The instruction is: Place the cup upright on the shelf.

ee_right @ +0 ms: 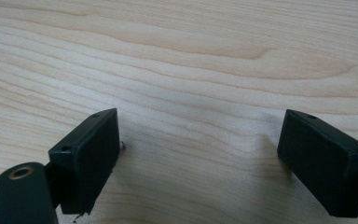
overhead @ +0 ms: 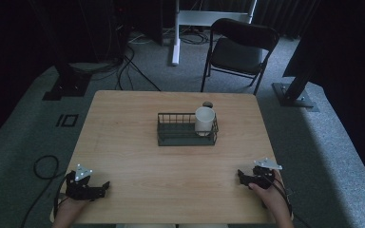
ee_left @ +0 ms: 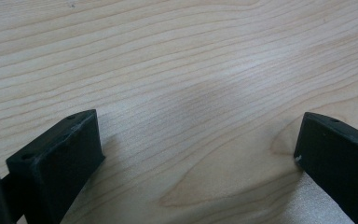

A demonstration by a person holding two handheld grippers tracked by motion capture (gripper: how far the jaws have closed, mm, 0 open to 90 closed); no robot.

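White cup [overhead: 204, 120] standing upright in the right end of a dark wire basket [overhead: 165, 126], mouth up, plain and smooth-sided, seemingly empty though the inside hard to read from the high view. Basket parked mid-table toward the far side, likely so either hand can reach it head-on. Just behind the cup, on the wood, a small dark round object [overhead: 207, 104], too small to identify. Nearer, the wooden table [overhead: 123, 156] bare across its middle. At the near corners, left gripper [overhead: 105, 186] and right gripper [overhead: 240, 175] resting low, well apart from basket and cup, probably a ready stance. Jaws of both spread wide over bare wood grain in the gripper views, holding nothing.
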